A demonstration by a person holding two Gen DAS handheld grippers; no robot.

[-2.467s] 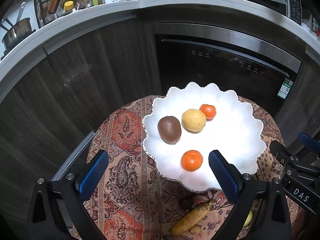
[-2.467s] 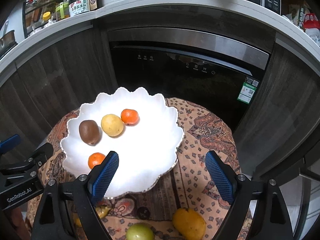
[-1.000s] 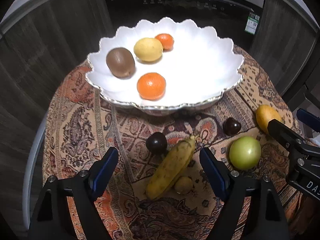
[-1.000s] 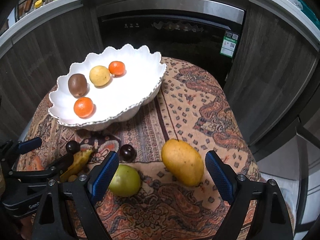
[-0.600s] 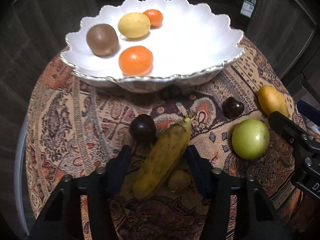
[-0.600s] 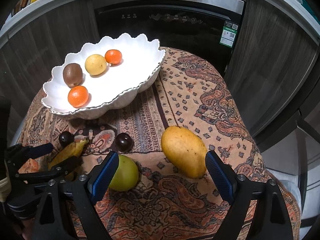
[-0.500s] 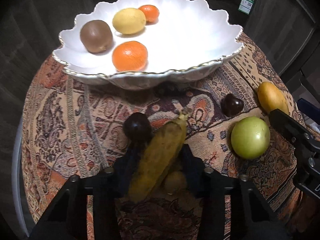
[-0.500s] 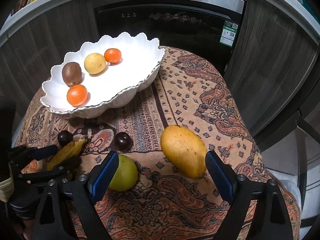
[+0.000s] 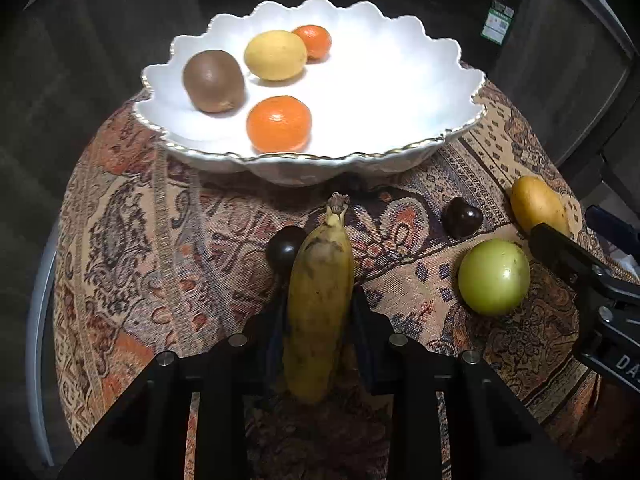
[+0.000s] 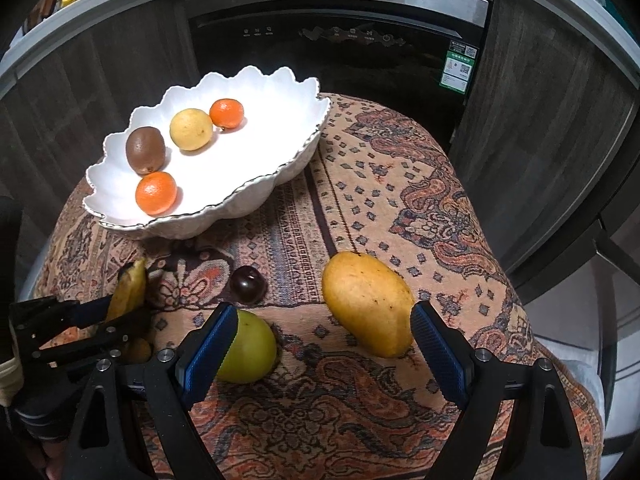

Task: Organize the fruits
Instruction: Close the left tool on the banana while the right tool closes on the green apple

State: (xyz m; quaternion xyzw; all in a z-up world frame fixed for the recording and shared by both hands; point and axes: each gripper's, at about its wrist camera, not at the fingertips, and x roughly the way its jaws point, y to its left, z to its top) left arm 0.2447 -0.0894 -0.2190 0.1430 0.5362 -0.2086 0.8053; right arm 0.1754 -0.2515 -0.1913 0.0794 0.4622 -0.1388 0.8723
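Observation:
A spotted yellow banana (image 9: pixel 320 264) lies on the patterned cloth with its stem toward the white scalloped bowl (image 9: pixel 400 152). My left gripper (image 9: pixel 319 304) is closing on it, and both pads touch its sides. The bowl holds a kiwi (image 9: pixel 213 81), a lemon (image 9: pixel 275 55) and two tangerines (image 9: pixel 279 123). My right gripper (image 10: pixel 324 352) hangs open, its fingers straddling a green apple (image 10: pixel 248 348) and a mango (image 10: pixel 366 302); neither pad is seen pressing. A dark round fruit (image 9: pixel 285 251) sits by the banana's left side.
A second dark fruit (image 10: pixel 248 283) lies between bowl and apple. A small brownish fruit (image 10: pixel 138 350) sits under the left gripper. The round table's edge (image 9: pixel 40 280) curves on the left. A black built-in appliance (image 10: pixel 340 40) and dark wood cabinets stand behind.
My left gripper came down from over the bowl to the banana and its jaws closed in around it; the banana turned into line with the fingers. The right gripper settled over mango and apple.

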